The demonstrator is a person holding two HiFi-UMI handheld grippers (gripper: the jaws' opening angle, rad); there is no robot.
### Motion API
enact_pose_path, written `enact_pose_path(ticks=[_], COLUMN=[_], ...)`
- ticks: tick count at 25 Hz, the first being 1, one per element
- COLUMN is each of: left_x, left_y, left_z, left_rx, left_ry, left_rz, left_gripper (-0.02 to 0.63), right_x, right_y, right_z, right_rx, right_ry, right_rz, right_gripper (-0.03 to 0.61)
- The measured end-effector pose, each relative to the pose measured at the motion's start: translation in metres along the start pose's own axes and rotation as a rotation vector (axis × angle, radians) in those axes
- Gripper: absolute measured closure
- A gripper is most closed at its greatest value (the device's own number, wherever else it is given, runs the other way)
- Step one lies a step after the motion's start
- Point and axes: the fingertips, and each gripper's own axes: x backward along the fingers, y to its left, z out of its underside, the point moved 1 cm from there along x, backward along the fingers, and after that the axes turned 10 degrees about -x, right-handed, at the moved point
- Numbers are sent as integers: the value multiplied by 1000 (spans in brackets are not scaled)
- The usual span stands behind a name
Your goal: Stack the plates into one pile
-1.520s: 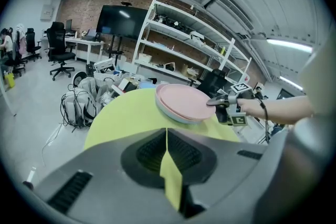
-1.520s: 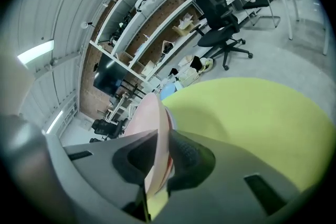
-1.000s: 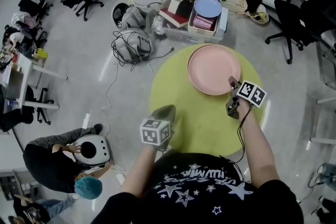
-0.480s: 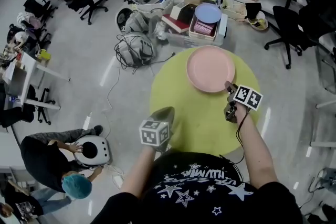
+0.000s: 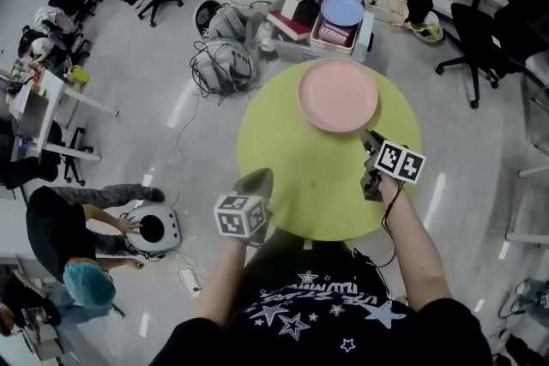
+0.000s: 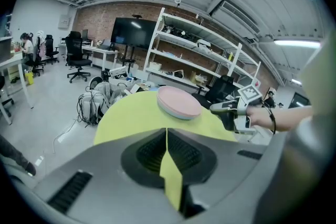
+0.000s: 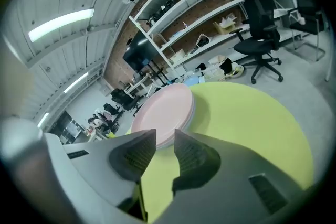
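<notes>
A pile of plates [image 5: 337,95] with a pink one on top lies at the far side of the round yellow table [image 5: 292,176]. It also shows in the left gripper view as the plate pile [image 6: 178,102] and in the right gripper view as the plate pile [image 7: 163,113]. My right gripper [image 5: 369,139] hovers just short of the pile's near right rim. Its jaws have just been closing, but the right gripper [image 7: 164,134] stands open with nothing in the gap. My left gripper [image 5: 260,177] hangs over the table's near left, its jaws shut and empty [image 6: 166,131].
Beyond the table stand crates [image 5: 330,34] of books with a blue plate [image 5: 341,10] on top, next to bags and a cable tangle [image 5: 221,64]. An office chair [image 5: 476,30] is at the right. A person [image 5: 60,231] crouches on the floor at the left by a white round device [image 5: 153,229].
My right gripper has drawn back from the pile's rim toward me. Both grippers have lifted slightly, and the table and plates have shifted in the head view.
</notes>
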Motion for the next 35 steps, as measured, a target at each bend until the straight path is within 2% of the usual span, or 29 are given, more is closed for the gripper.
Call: enact_pose_path(ticks=[4,6,11,15,29,35], left_x=[9,9,3,1,48,78], left_y=[-10,-13,-21,-28,-24,-19], left_z=[5,10,12,12,45,57], left_rx=[1,5,-18,-39,-93,-97], left_ry=[-20,-16,7,6,-18,-38], left_rz=[-4,-4,33,73,220,255], left_gripper=[595,595,595,595,595,595], right_x=[12,18,36,48,107,138], right_y=[7,5,-11,-23,10,35], right_z=[-2,1,13,23,94,115], right_rx=[57,100,131,101,103,118], right_ry=[-27,-28,-12,-31,-115,-166], right_rz=[-12,-2,24,45,139,139], right_gripper=[544,555,562,563,563,563])
